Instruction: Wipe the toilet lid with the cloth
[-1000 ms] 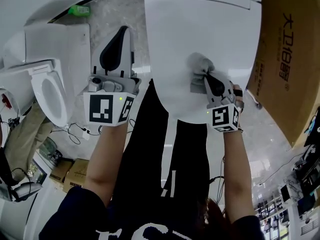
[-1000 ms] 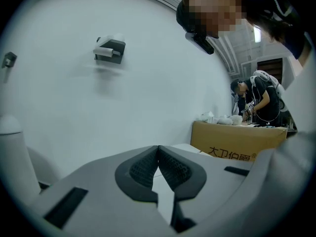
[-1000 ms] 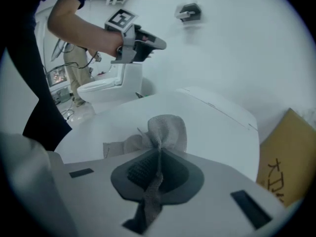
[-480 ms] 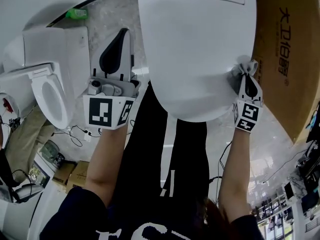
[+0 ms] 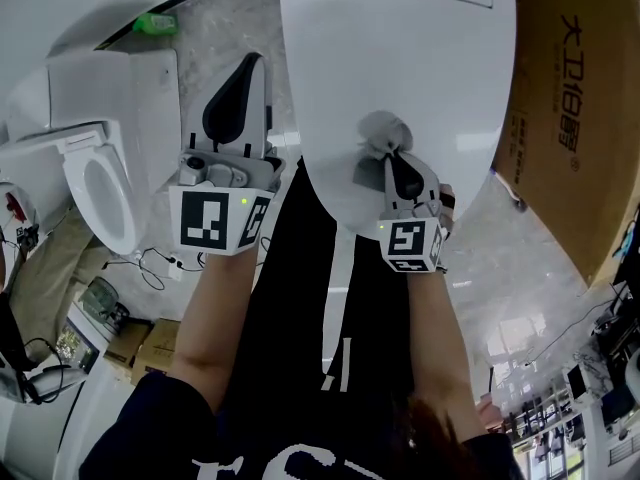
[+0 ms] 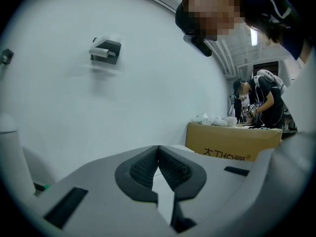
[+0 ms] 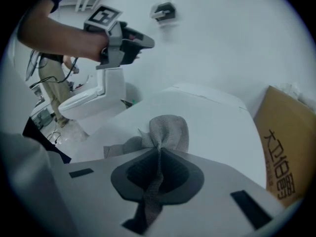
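Observation:
A white closed toilet lid fills the upper middle of the head view. A grey cloth lies bunched on its near part, pinched by my right gripper, which is shut on it. In the right gripper view the cloth fans out past the jaws onto the lid, with a strip trailing back between the pads. My left gripper hovers left of the toilet, over the floor, shut with nothing in it. Its pads meet at the tip in the left gripper view.
A second white toilet with its seat showing stands at the left. A brown cardboard box leans close to the lid's right side. A green item lies on the floor at the back. Cables trail near the person's legs.
My right gripper dragged the cloth from the lid's middle to its right edge, then back left to the near middle. The left gripper stayed almost still.

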The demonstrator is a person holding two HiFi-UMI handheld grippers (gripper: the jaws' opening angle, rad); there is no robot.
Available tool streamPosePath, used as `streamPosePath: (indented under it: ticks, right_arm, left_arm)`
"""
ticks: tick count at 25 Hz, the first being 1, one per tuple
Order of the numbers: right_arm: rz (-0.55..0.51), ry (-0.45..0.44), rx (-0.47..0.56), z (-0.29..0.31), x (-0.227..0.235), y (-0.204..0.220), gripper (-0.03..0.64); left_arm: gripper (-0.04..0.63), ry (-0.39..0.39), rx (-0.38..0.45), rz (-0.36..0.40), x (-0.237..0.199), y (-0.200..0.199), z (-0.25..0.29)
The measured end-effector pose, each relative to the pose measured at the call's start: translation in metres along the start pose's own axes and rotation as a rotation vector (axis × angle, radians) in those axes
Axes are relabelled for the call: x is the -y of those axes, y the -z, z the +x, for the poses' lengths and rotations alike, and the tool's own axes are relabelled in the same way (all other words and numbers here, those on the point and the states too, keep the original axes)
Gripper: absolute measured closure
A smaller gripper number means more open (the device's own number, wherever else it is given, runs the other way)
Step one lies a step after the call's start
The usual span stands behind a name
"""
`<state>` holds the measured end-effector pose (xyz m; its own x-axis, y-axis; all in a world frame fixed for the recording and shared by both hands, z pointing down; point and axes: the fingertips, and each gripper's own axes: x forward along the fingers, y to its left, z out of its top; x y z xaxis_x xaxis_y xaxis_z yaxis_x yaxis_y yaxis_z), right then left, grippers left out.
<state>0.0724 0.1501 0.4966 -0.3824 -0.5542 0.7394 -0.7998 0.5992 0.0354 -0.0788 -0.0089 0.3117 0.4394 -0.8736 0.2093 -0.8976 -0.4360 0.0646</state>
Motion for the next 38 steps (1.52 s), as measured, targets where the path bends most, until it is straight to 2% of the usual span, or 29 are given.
streamPosePath:
  ticks: [4, 8, 11, 14, 16, 20, 25, 31, 33, 35, 38]
  right_arm:
    - [-0.114, -0.146, 0.020, 0.020, -0.063, -0.026, 0.583]
    - [-0.194, -0.286, 0.022, 0.026, -0.113, -0.034, 0.583]
    - [-0.263, -0.372, 0.008, 0.021, -0.133, -0.031, 0.583]
    - [-0.308, -0.402, 0.008, 0.010, -0.128, -0.016, 0.583]
    - [-0.286, -0.372, 0.010, 0.000, -0.109, -0.003, 0.583]
    - [-0.145, -0.248, 0.001, -0.022, -0.043, 0.027, 0.583]
    - [-0.066, -0.099, -0.019, -0.042, 0.030, 0.053, 0.583]
    - [0.173, 0.190, -0.026, -0.066, 0.123, 0.085, 0.583]
    - [0.252, 0.268, -0.029, -0.076, 0.137, 0.099, 0.583]
    - [0.296, 0.302, -0.026, -0.081, 0.133, 0.106, 0.583]
    - [0.290, 0.265, -0.031, -0.079, 0.103, 0.103, 0.584]
  left_arm:
    - [0.575, -0.004, -0.005, 0.002, -0.002, 0.001, 0.001]
    - [0.575, -0.002, -0.011, 0.003, -0.002, 0.003, 0.002]
    - [0.575, 0.004, -0.016, 0.005, -0.001, 0.004, 0.004]
    - [0.575, 0.014, -0.017, 0.011, 0.004, 0.005, 0.007]
    - [0.575, 0.019, -0.015, 0.013, 0.006, 0.005, 0.009]
    - [0.575, 0.026, -0.010, 0.010, 0.008, 0.005, 0.010]
    - [0.575, 0.037, -0.012, 0.013, 0.014, 0.005, 0.012]
    - [0.575, 0.071, -0.019, 0.023, 0.028, 0.002, 0.013]
    - [0.575, 0.083, -0.008, 0.030, 0.032, -0.003, 0.015]
    - [0.575, 0.087, -0.001, 0.034, 0.035, -0.006, 0.017]
    - [0.575, 0.083, 0.001, 0.034, 0.039, -0.006, 0.019]
